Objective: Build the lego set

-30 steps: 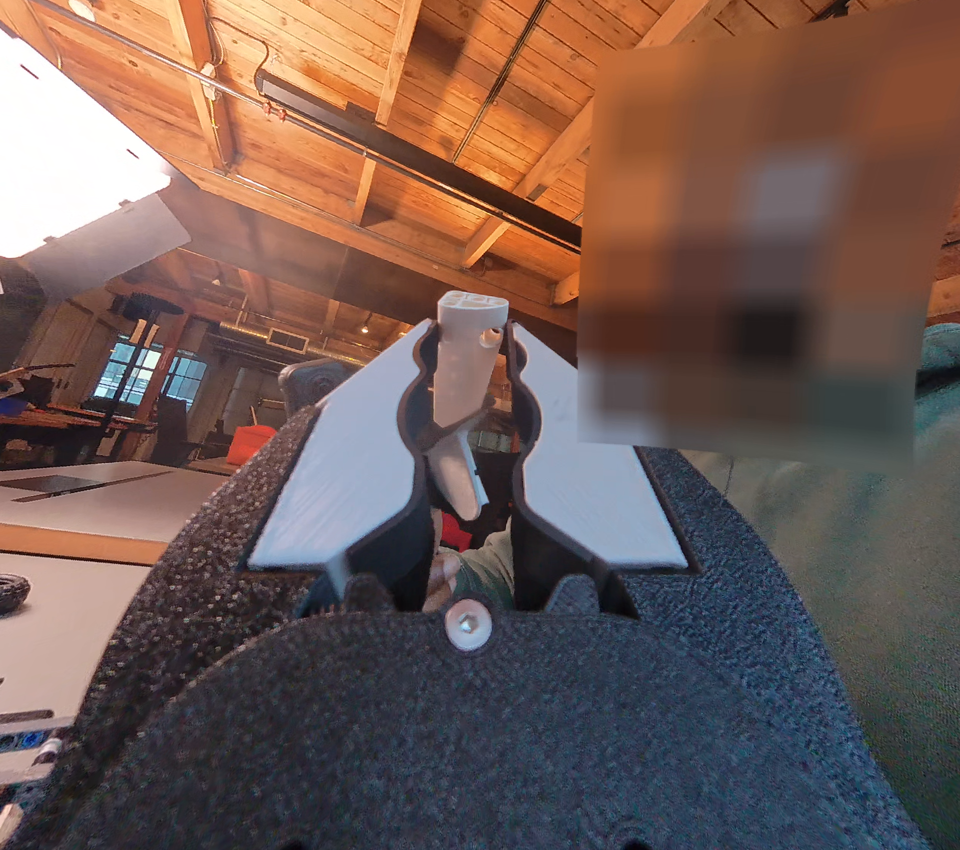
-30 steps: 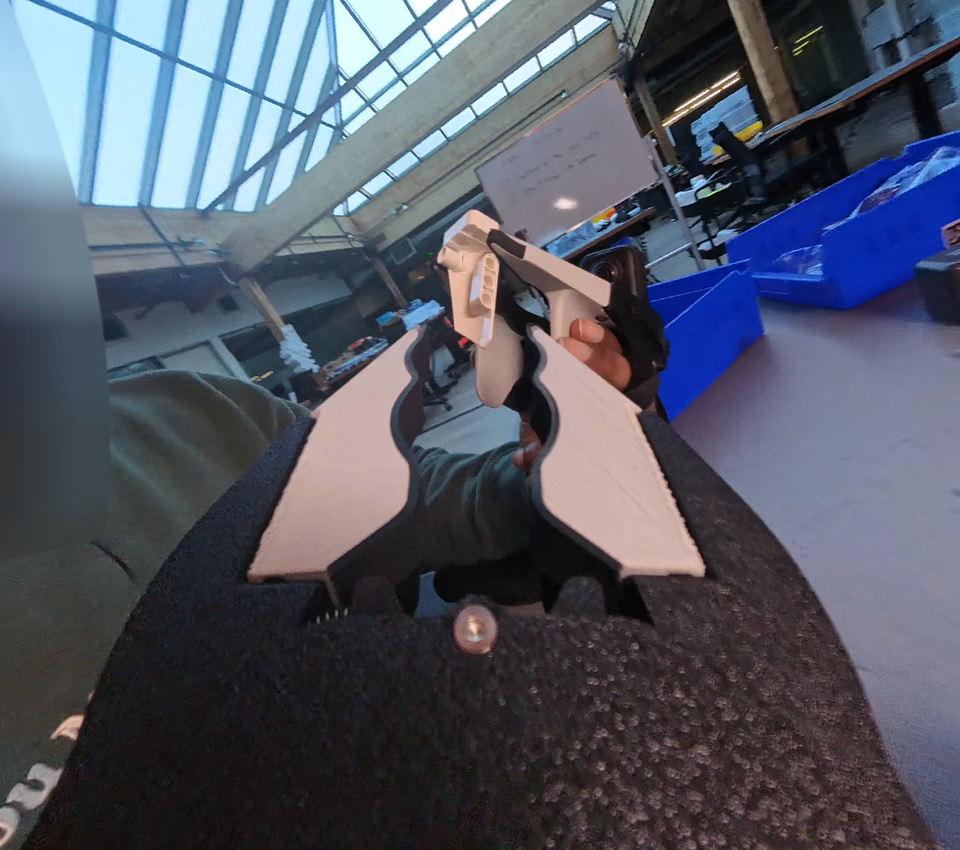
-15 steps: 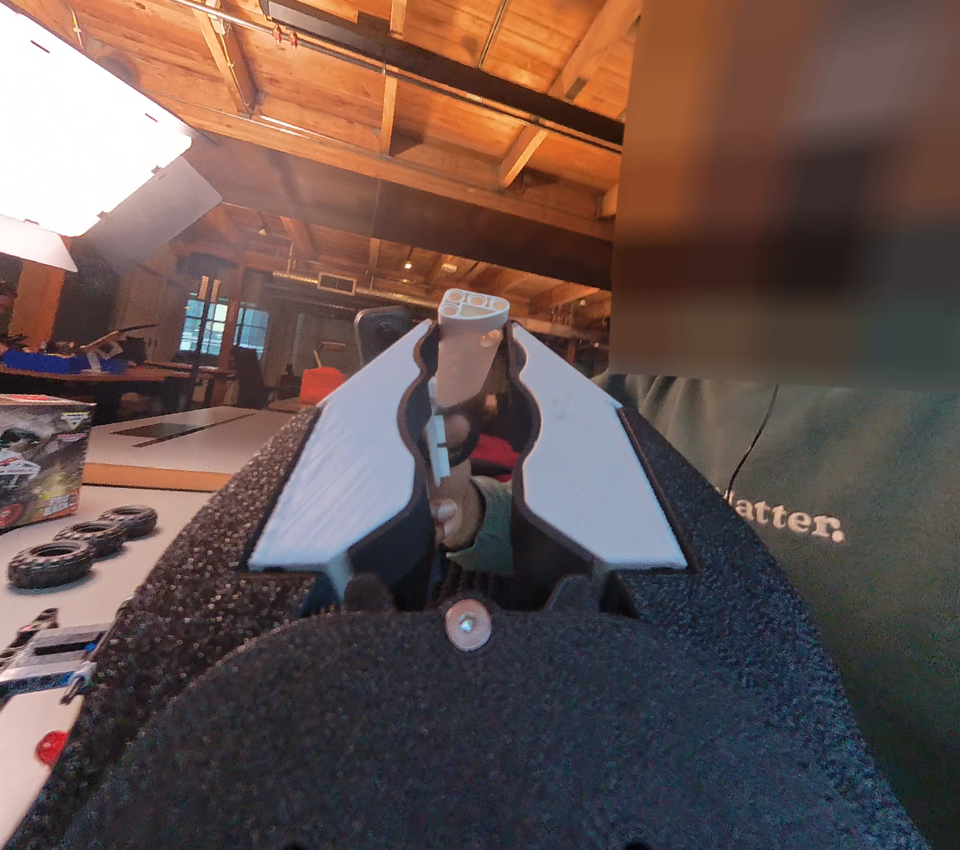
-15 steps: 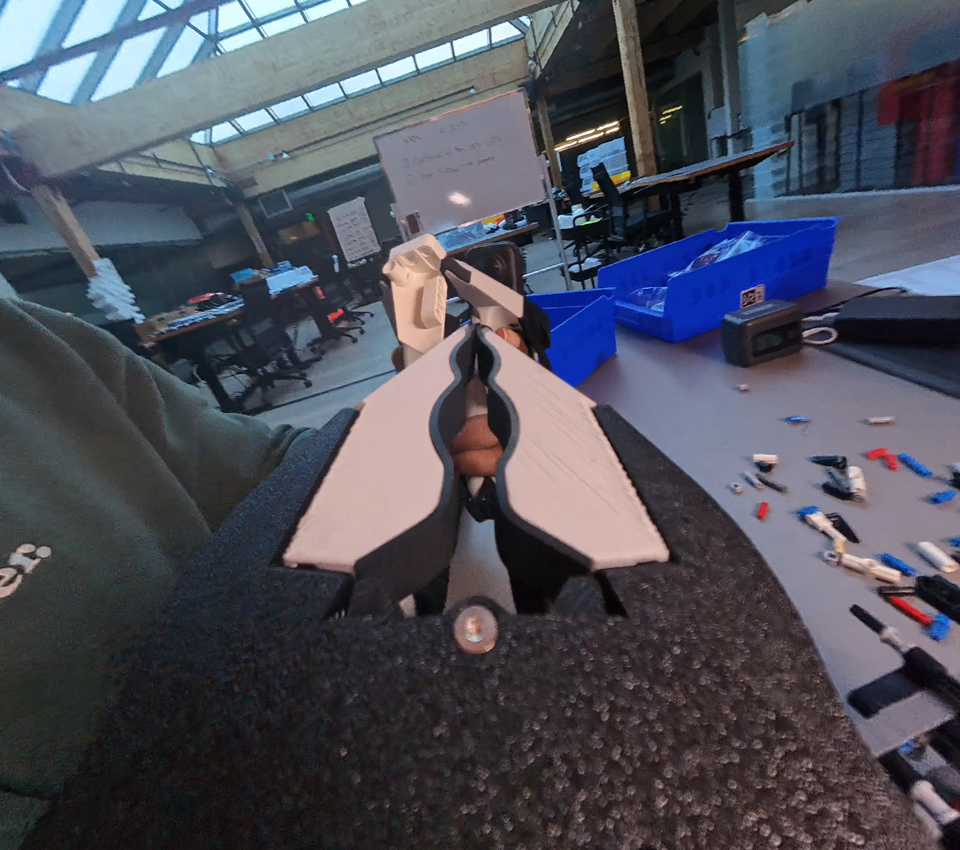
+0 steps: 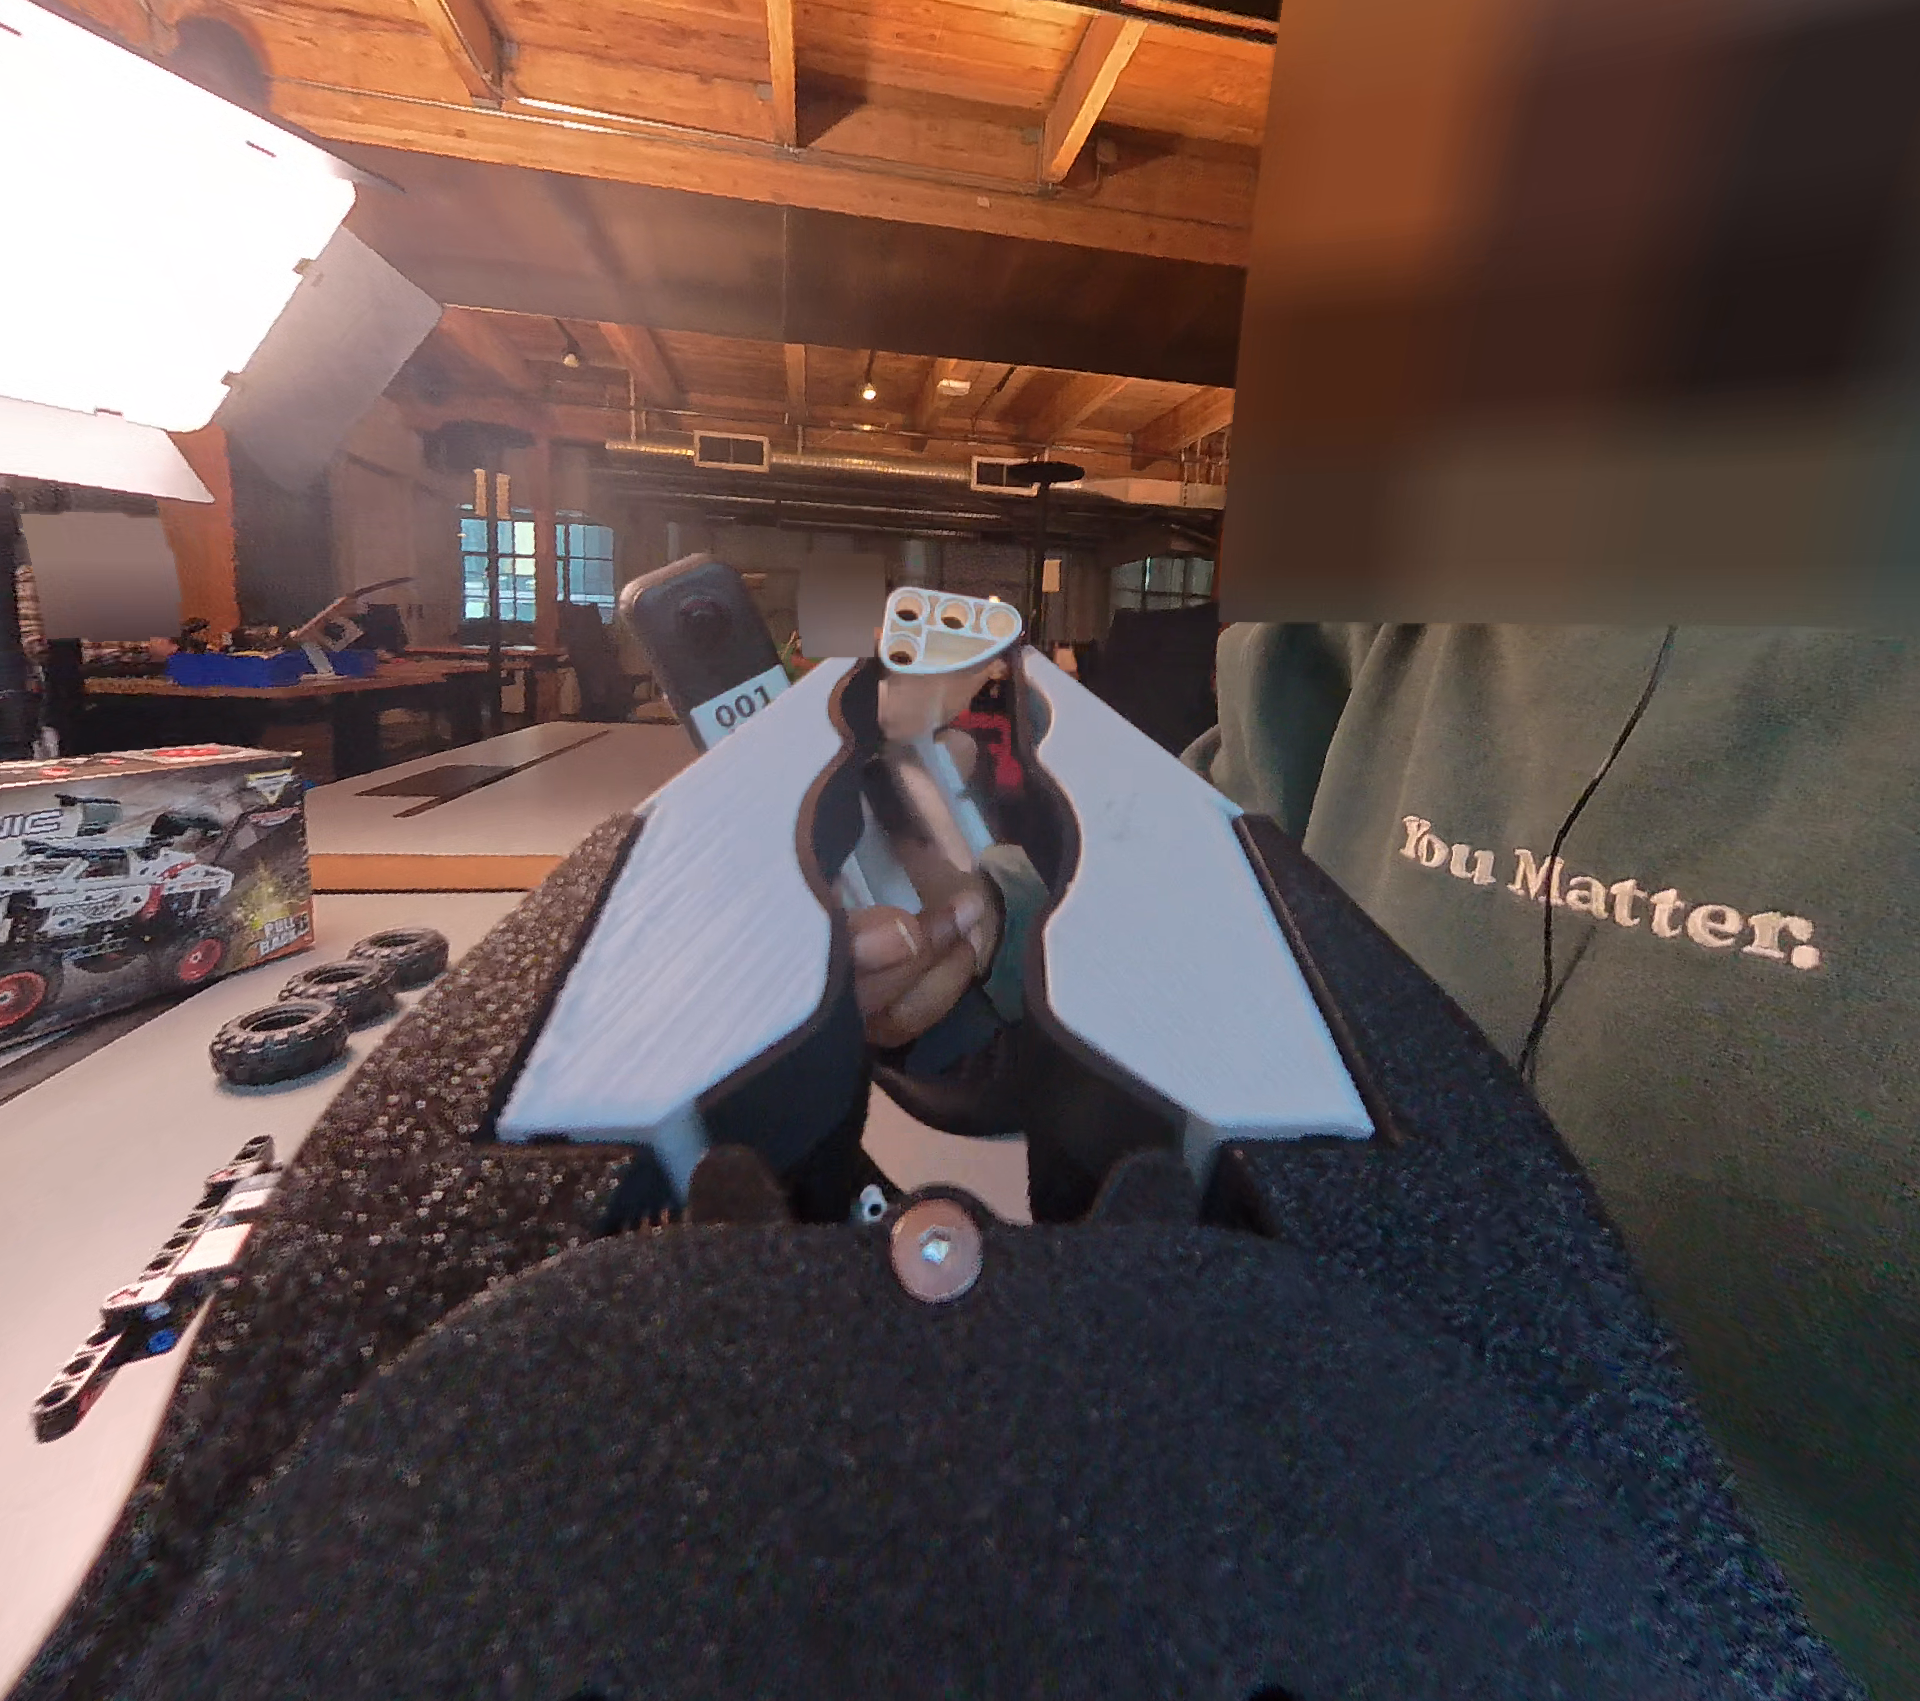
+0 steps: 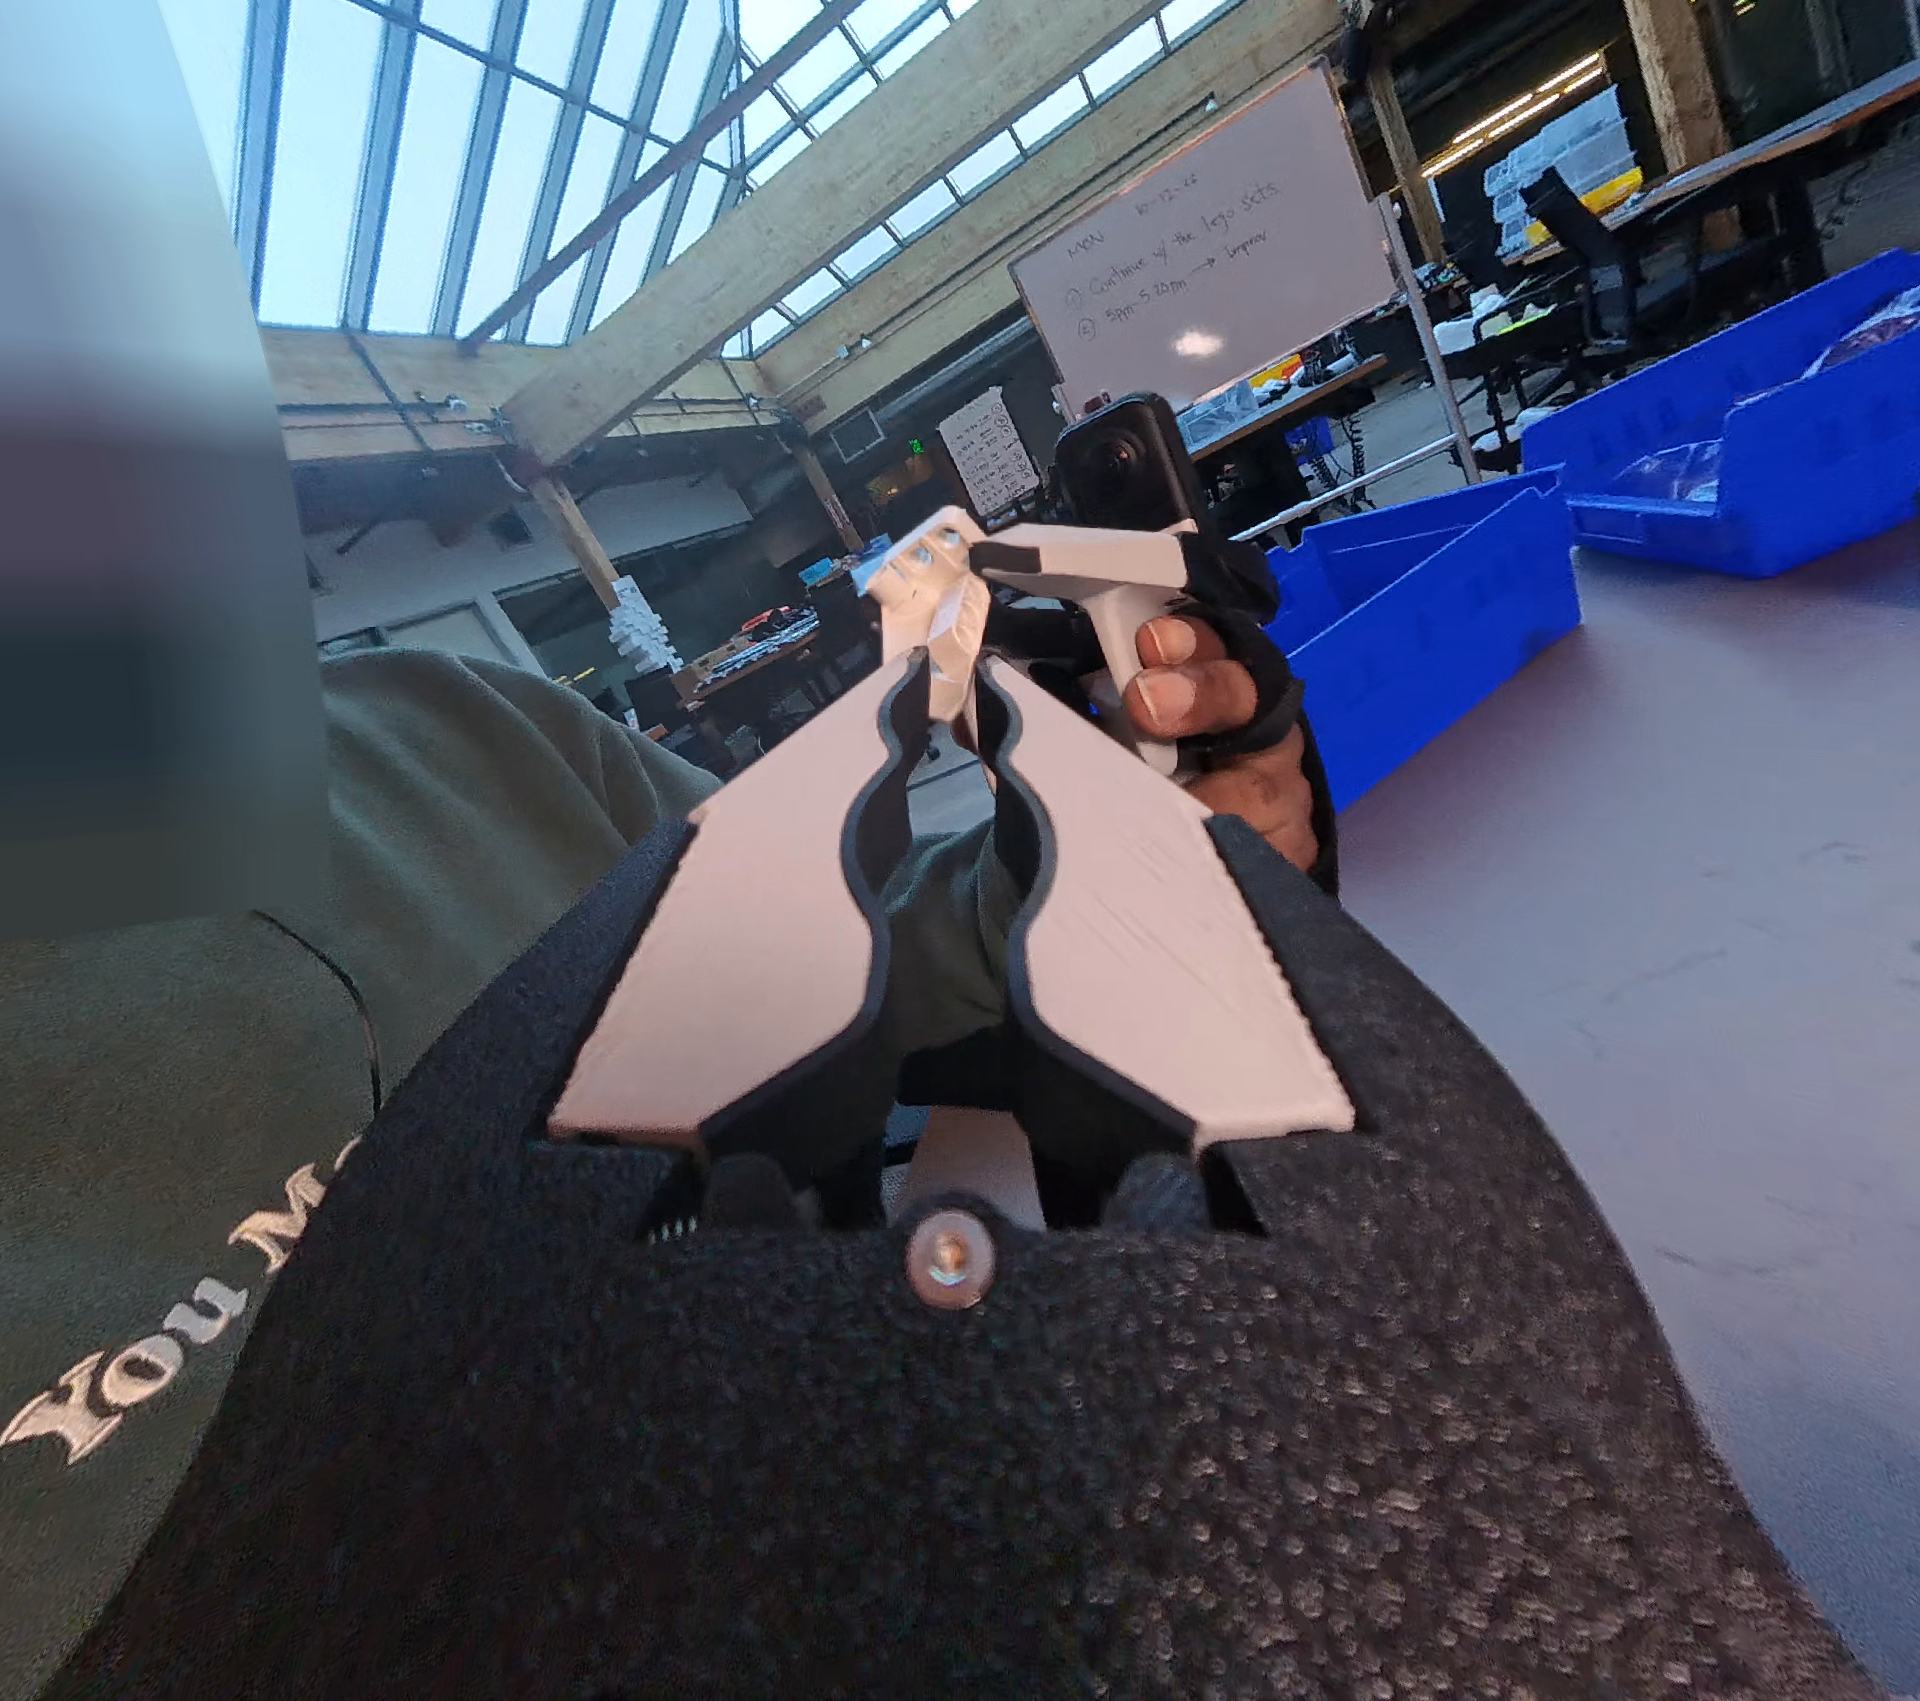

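Above the grey table (image 5: 94, 1163), well over its loose tyres (image 5: 278, 1038), both the left gripper (image 5: 940, 664) and the right gripper (image 6: 951, 669) pinch one white lego piece (image 5: 951, 628) aloft, apparently mid-join, so next comes a careful aligned push.

Beside the one set box (image 5: 145, 882) on the counter (image 5: 94, 1163) lie three black tyres (image 5: 278, 1038). Two hand-held grippers share one white piece (image 5: 951, 638). Three blue bins (image 6: 1423, 612) stand behind.
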The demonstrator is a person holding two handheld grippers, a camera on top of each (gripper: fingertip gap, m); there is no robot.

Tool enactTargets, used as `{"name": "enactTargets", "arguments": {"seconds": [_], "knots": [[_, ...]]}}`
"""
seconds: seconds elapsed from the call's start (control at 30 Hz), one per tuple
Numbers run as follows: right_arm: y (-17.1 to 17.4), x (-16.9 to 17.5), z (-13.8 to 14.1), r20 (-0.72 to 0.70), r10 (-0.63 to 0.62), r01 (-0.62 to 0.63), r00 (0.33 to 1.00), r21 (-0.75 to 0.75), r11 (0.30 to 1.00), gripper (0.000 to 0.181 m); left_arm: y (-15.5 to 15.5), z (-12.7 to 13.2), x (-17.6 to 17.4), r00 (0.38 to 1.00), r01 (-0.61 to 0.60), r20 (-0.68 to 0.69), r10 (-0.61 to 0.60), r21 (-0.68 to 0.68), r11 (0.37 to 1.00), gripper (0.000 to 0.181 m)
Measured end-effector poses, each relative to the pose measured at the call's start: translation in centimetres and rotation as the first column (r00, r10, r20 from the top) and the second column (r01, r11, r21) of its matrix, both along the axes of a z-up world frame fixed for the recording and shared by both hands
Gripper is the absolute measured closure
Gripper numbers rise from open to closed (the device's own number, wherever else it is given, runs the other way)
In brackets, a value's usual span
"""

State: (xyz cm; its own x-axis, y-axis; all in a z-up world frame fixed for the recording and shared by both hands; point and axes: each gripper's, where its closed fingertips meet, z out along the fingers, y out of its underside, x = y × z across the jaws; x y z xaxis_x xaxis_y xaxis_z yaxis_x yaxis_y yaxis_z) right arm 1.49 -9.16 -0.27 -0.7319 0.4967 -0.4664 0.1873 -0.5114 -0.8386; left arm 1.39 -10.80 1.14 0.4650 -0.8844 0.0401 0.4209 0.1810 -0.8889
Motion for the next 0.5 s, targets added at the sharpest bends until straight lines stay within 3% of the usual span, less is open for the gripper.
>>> {"name": "enactTargets", "arguments": {"seconds": [0.17, 0.3, 0.5], "knots": [[1.5, 0.1, -0.6, -0.007, -0.096, 0.096, 0.995, 0.184, 0.978, 0.175, 1.3, -1.7, -0.1, 0.973, -0.146, -0.181, 0.14, -0.019, 0.989, 0.157], [2.9, 0.3, -1.8, -0.022, -0.173, 0.17, 0.985, 0.357, 0.919, 0.175, 2.7, -3.6, -0.2, 0.921, -0.258, -0.312, 0.232, -0.042, 0.965, 0.157], [3.4, 0.4, -2.4, -0.002, -0.183, 0.172, 0.983, 0.356, 0.919, 0.174, 3.2, -4.0, -0.1, 0.875, -0.328, -0.386, 0.293, -0.026, 0.944, 0.158]]}}
